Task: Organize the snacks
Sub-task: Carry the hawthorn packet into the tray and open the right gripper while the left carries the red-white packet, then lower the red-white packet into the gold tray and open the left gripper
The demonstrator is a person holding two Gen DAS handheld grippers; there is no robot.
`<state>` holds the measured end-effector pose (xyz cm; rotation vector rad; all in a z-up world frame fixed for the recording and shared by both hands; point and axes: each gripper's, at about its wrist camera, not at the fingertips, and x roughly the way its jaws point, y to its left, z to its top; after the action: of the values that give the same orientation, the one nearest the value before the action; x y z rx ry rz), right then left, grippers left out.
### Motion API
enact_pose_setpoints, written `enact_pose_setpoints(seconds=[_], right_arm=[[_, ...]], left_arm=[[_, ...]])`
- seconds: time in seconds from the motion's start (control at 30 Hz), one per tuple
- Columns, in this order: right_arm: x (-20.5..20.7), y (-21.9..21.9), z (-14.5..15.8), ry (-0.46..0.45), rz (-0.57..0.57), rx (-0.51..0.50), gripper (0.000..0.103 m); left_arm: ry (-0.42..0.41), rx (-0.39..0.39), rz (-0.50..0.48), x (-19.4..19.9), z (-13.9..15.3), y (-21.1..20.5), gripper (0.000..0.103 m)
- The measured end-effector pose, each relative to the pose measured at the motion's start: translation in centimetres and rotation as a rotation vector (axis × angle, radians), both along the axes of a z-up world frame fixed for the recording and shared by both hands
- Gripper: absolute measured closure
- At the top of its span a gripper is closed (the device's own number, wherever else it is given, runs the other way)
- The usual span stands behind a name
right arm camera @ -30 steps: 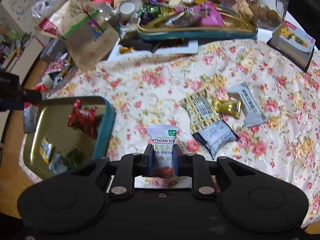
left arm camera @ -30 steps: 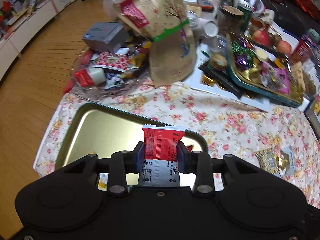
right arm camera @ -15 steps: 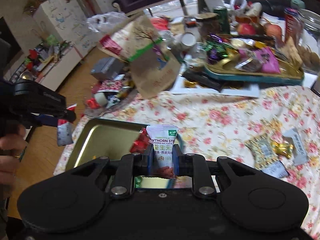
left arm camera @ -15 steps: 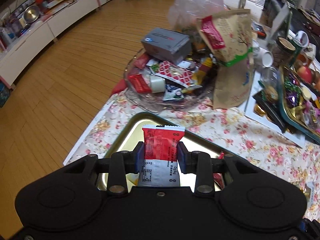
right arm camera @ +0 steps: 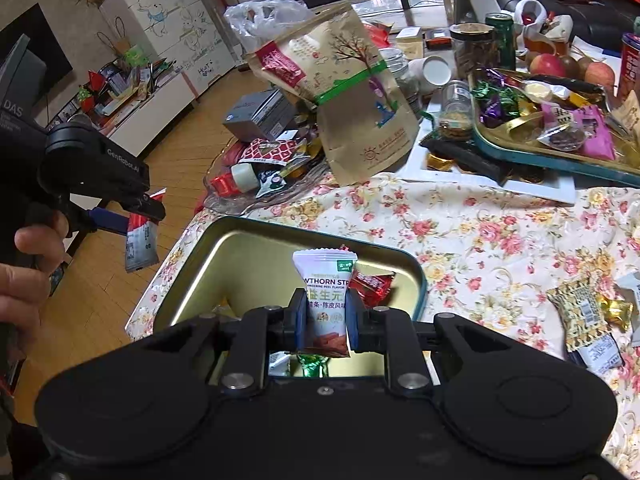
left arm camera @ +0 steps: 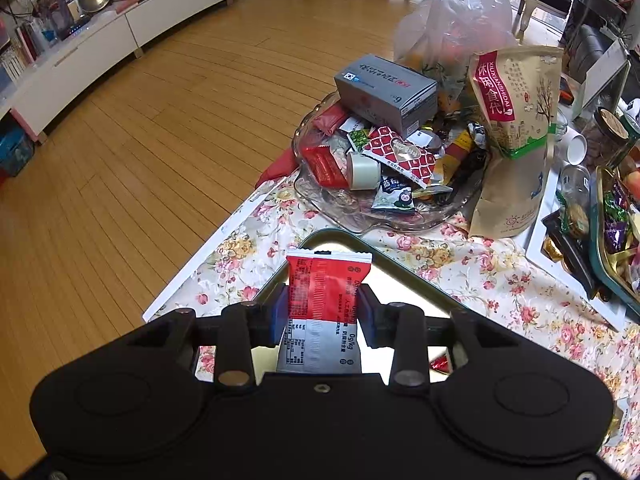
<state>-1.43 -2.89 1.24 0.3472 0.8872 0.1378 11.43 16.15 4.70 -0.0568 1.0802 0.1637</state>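
While the left claw (left arm camera: pixel 324 312) opens around a red-and-grey packet (left arm camera: pixel 326 300), the right claw (right arm camera: pixel 323 318) grips a "WTHORN" sachet (right arm camera: pixel 325 300).

Wood plank floor (left arm camera: pixel 168 128), warm indoor light. Long low white cabinet (left arm camera: pixel 100 48) along wall, cluttered top. White cupboard with rabbit drawings (right arm camera: pixel 168 8). Floral tablecloth (right arm camera: pixel 500 232).

A home living room, wooden floor (left arm camera: pixel 160 128) stretching ahead of the left gripper, low white cabinets (left arm camera: pixel 100 52) beyond it, flowered tablecloth (right arm camera: pixel 460 232) under both grippers, crowded with snacks
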Motion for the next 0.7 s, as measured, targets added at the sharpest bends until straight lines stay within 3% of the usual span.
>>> enact_pose_setpoints(seconds=[0.4,0.53,0.7], right_arm=[[1.5,2.0,0.7,-0.047,0.031,0.019,0.080],[1.8,1.9,1.0,-0.080,0.023,0.044,0.073],[1.8,1.8,1.1,-0.084,0.021,0.054,0.073]], left_arm=[[-0.026,0.025,-0.036,-0.3,0.1,-0.7,0.054],[-0.045,0.019,-0.035,-0.6,0.4,-0.7,0.054],[-0.042,-0.017,-0.024,-0.5,0.5,-0.5,0.054]])
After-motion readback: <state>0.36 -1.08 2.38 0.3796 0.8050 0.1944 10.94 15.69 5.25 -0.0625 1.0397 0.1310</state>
